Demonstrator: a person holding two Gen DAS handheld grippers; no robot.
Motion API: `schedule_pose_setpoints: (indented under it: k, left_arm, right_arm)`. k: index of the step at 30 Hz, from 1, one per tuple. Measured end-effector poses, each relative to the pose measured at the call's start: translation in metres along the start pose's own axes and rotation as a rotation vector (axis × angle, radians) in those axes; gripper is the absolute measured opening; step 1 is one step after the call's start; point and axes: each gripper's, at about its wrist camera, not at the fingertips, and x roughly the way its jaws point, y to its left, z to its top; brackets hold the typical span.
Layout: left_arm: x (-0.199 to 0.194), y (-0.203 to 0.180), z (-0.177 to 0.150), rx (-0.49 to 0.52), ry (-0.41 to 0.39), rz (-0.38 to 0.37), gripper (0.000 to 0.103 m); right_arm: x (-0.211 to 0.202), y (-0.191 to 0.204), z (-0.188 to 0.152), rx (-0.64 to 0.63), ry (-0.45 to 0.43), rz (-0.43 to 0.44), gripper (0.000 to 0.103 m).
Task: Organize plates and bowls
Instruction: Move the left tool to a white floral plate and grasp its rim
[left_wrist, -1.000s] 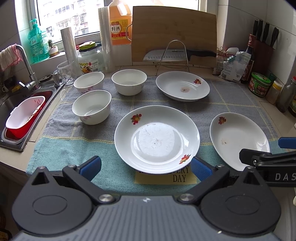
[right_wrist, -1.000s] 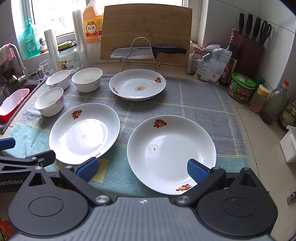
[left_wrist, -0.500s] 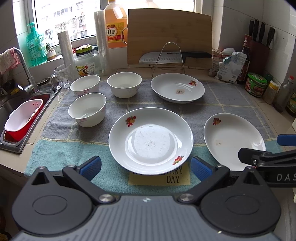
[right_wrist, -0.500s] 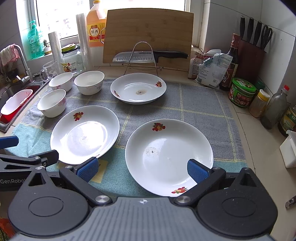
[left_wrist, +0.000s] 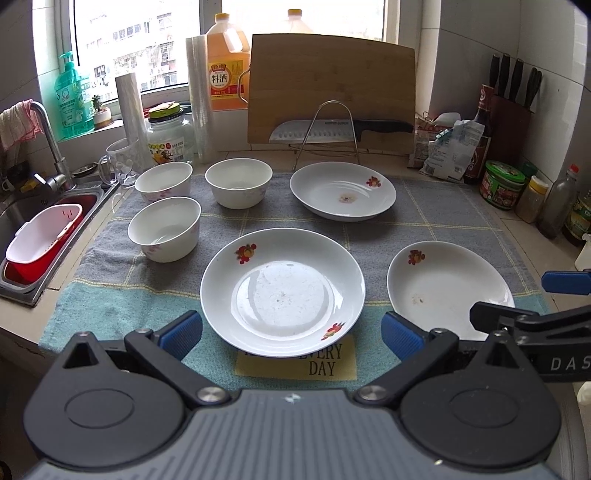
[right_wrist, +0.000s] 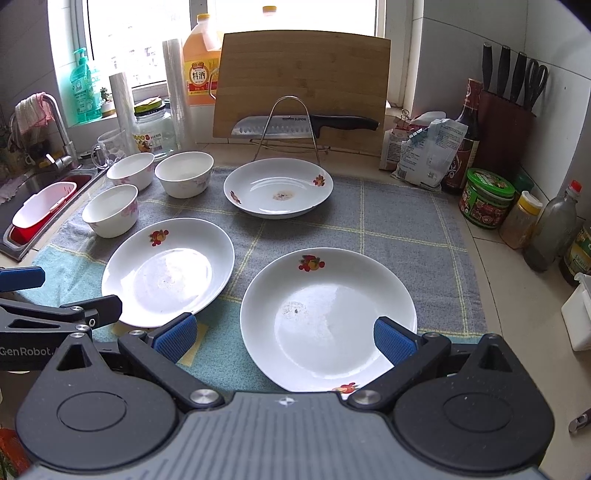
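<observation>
Three white plates with red fruit prints lie on a towel: a near middle plate, a near right plate and a far plate. Three white bowls sit at the left: a near bowl, a far left bowl and a far middle bowl. My left gripper is open and empty, above the near edge of the middle plate. My right gripper is open and empty, over the near part of the right plate.
A wire rack with a knife and a cutting board stand behind the far plate. A sink with a red and white basket is at the left. Jars and bottles line the right edge. A glass mug stands by the bowls.
Both grippers have risen and pulled back slightly, so the plates and bowls sit a little farther away. Nothing on the towel has moved.
</observation>
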Motion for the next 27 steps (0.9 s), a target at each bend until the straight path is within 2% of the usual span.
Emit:
schedule_pose_setpoints:
  k: [4, 10, 19, 27]
  left_arm:
    - [-0.004, -0.004, -0.001, 0.001, -0.042, 0.016, 0.102]
    - [-0.005, -0.003, -0.001, -0.030, -0.027, -0.032, 0.102]
    - [-0.006, -0.010, -0.001, -0.015, -0.014, -0.090, 0.102]
    - [-0.005, -0.011, -0.006, -0.015, -0.004, -0.063, 0.102]
  right_arm:
    - [0.000, -0.012, -0.007, -0.033, -0.029, 0.017, 0.103]
    - [0.006, -0.033, -0.021, -0.040, -0.031, 0.027, 0.103]
    - [0.018, -0.060, -0.045, -0.027, -0.006, 0.024, 0.103]
    - [0.034, -0.060, -0.061, -0.062, 0.030, 0.077, 0.103]
